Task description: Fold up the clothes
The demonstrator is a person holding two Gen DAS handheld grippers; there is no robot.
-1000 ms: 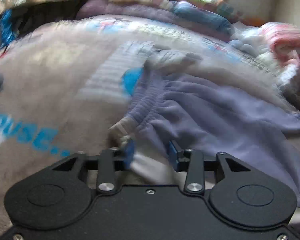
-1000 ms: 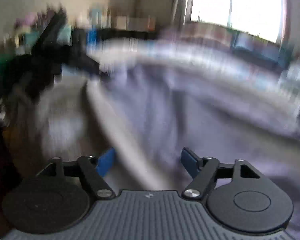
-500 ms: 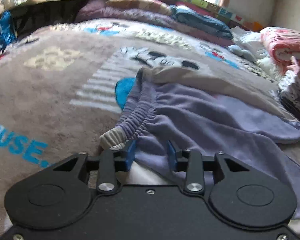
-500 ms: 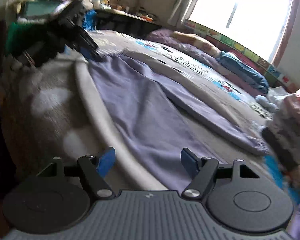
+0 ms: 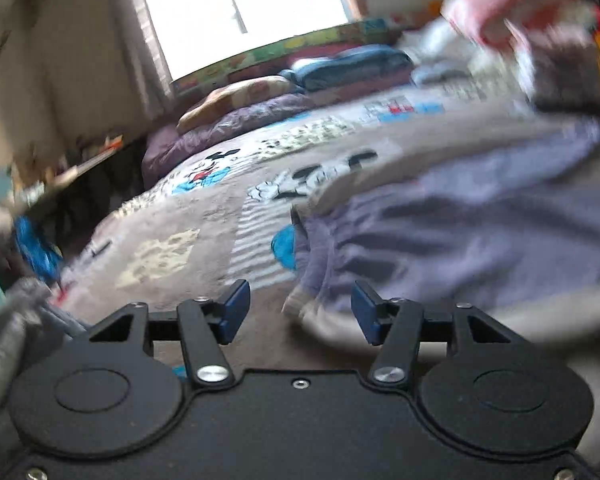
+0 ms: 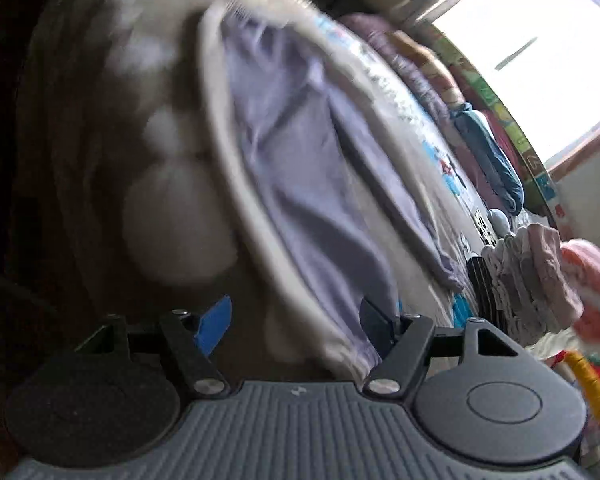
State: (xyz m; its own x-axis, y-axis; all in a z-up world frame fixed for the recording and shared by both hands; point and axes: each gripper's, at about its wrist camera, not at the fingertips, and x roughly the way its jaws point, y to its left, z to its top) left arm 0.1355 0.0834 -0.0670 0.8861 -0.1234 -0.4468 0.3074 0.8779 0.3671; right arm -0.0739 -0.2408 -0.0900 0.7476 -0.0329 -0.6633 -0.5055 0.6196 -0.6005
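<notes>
Lavender fleece trousers [image 5: 480, 236] lie spread on the printed blanket [image 5: 188, 248] just ahead of both my tools, and as far as I can judge the folding has hardly begun: the two legs run away from my right gripper [image 6: 296, 324] side by side, not laid one over the other, and I see no crease across them. Laying one leg over the other and doubling the length are both left to do.

My left gripper [image 5: 300, 308] hangs with its blue pads spread wide and nothing between them; the gathered waistband [image 5: 312, 264] sits just ahead of it, slightly toward its right pad, with a pale corner of cloth nearest the fingers. My right gripper is spread open as well and holds nothing. A trouser cuff [image 6: 360, 356] lies close in front of its right pad (whether cloth and pad touch, I cannot tell).

Much is hard to read. Both views are smeared by motion, the left one worst along its right edge, where a pink heap and a dark one blur together. In the right view the near end of the cuff slips under the tool's body, and the far waistband end dissolves into white streaks. A stack of folded laundry [image 6: 528, 280] stands off to that gripper's right, its contents too blurred to name.
</notes>
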